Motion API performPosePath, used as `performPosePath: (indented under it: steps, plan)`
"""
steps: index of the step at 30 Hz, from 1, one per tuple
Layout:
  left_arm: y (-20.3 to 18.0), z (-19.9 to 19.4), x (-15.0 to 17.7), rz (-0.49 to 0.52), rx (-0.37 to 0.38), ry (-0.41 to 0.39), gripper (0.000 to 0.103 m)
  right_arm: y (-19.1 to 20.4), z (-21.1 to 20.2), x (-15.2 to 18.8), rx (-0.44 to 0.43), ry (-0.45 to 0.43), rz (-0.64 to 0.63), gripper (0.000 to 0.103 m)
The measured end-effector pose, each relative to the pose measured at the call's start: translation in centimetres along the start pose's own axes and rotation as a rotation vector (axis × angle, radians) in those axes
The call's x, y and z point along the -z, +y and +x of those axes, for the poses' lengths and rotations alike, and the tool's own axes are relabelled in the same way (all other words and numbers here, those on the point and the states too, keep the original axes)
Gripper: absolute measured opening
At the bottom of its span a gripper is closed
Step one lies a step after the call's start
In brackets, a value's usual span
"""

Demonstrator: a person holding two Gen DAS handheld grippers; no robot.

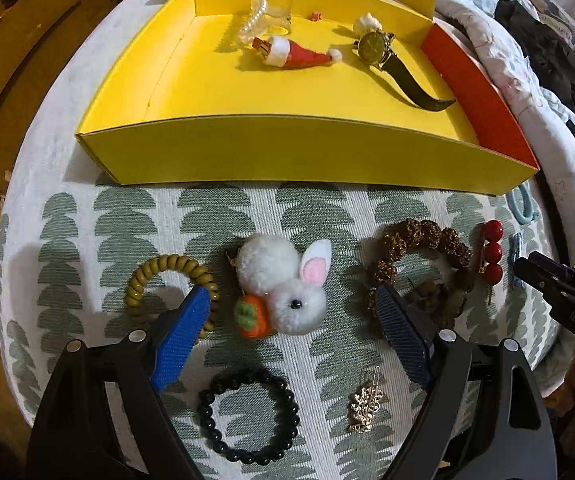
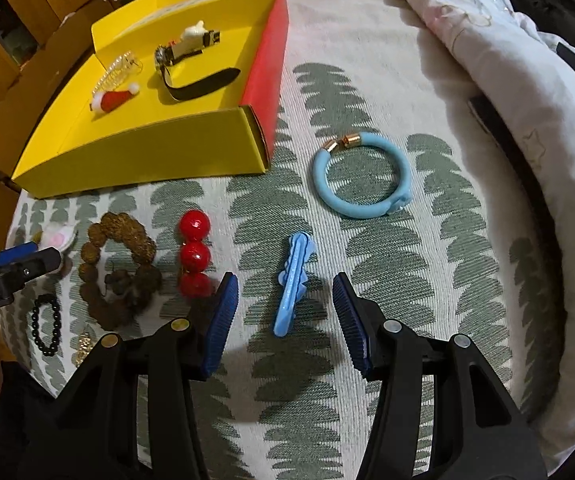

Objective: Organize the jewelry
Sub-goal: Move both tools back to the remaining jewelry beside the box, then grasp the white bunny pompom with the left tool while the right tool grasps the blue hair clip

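My right gripper is wide open around the blue clip, holding nothing, so I can pinch it. My left gripper, open too, frames the bunny. Both go in the yellow box.

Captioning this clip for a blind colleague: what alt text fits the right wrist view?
The open right tool straddles a blue plastic hair clip on a green-patterned white cloth. Beyond lie a light blue bangle, a red three-bead clip and a yellow cardboard box holding a black-strapped watch.
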State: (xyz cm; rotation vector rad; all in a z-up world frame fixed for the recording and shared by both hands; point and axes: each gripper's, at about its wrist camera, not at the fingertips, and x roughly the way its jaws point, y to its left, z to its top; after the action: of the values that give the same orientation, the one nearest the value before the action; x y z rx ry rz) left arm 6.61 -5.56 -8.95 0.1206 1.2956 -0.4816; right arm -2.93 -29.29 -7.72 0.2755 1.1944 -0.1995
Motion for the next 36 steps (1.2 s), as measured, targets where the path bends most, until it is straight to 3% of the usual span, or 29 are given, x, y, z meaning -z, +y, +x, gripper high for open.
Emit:
performPosePath:
  steps: [11,13,16,24,28,36]
  plan:
    - [0.2,1.2,-0.5,-0.001,-0.041,0.016,0.084,-0.5,0.8,0.0,0.010,0.007,-0.001,0.048]
    - [0.3,1.3,-0.7,-0.005,-0.049,0.014,0.083,-0.4,0.8,-0.1,0.019,0.007,-0.006,0.042]
    - [0.2,1.5,-0.8,0.003,-0.065,0.016,0.076,-0.4,0.9,0.0,0.025,0.008,-0.012,0.036]
    - [0.3,1.9,-1.4,0.012,-0.087,0.018,0.057,0.4,1.7,0.0,0.063,0.013,-0.046,0.031]
    - [0.7,2.0,-1.5,0.014,-0.086,0.020,0.045,0.4,1.7,0.1,0.070,0.013,-0.050,0.022]
    - [1.5,1.4,-1.6,-0.014,-0.042,0.025,0.039,0.0,1.2,0.1,0.050,0.011,-0.045,0.016]
